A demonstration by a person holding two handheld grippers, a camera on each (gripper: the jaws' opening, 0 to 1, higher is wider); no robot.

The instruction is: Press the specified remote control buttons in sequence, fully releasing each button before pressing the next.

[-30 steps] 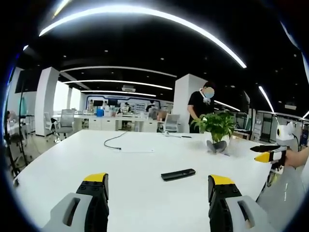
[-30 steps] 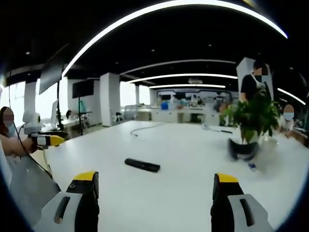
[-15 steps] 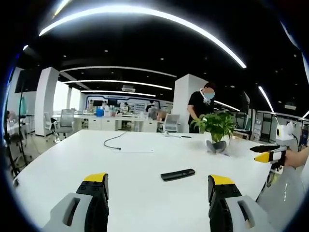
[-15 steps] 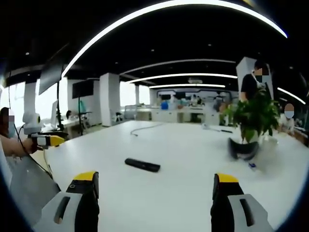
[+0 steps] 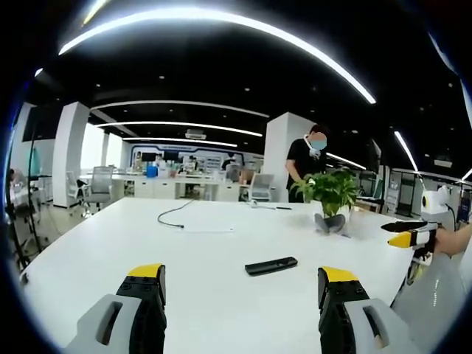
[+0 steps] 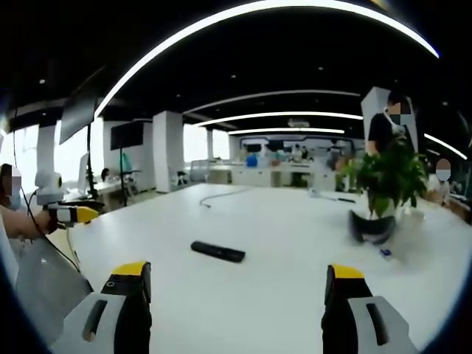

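Your left hand-held gripper (image 5: pixel 242 299) and right hand-held gripper (image 6: pixel 237 299) hover spread wide, empty, above the smooth white counter (image 5: pixel 110 251); a slim black rectangular remote (image 5: pixel 271 265) lies mid-counter.

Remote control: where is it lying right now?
The remote control lies flat on the white table, ahead of both open grippers, with the potted plant farther back to its right in the left gripper view.

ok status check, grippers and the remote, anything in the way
Left gripper open, empty. Right gripper open, empty. Remote flat on white table, untouched, ahead of both. Path clear; potted plant and cable stand well off.
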